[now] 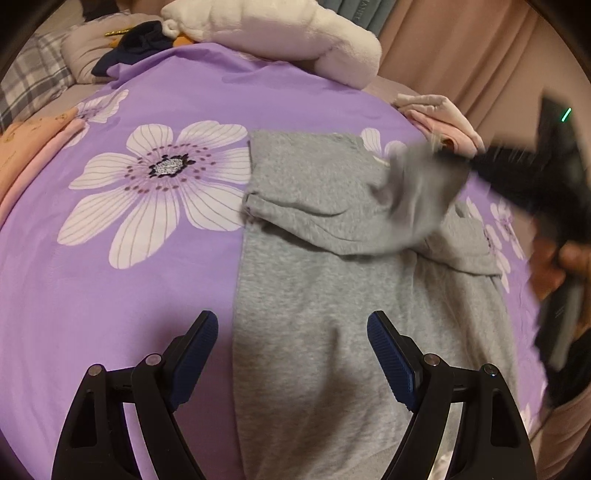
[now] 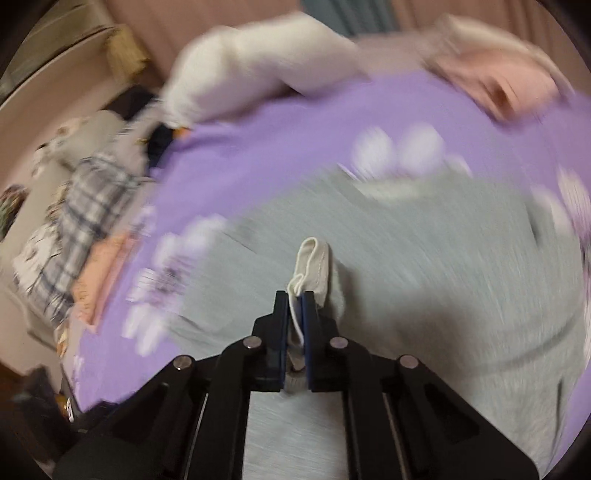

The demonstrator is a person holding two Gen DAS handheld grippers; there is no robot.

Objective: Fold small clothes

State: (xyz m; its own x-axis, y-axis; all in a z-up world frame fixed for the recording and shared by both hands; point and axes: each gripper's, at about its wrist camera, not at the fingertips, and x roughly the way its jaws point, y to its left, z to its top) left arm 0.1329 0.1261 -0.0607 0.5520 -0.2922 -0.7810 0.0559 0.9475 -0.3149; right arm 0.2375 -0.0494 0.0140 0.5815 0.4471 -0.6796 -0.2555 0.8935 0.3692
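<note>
Your right tongs (image 2: 295, 299) are pinched tight on a bit of the gray sweatshirt (image 1: 325, 280), with its pale inside edge poking up between the pads, and the blur says they are moving fast. I think you are folding a sleeve over the middle, so slow down, carry the cloth low and straight, and lay it flat with its edge lined up with the side that is already folded. Your left tongs (image 1: 291, 354) are wide open and hold nothing, just above the bottom part of the sweatshirt; you could press that part down with them so it does not slide. The sweatshirt lies on a bed, on a purple sheet (image 1: 110, 295) with big white flowers (image 1: 162, 184). That sheet is soft, so cloth may bunch up on it. A white plush toy (image 1: 280, 33) sits at the far end, folded pink clothes (image 1: 443, 118) wait near the far right, a plaid cloth (image 1: 33, 77) lies far left, and a tan curtain (image 1: 461, 44) hangs behind
</note>
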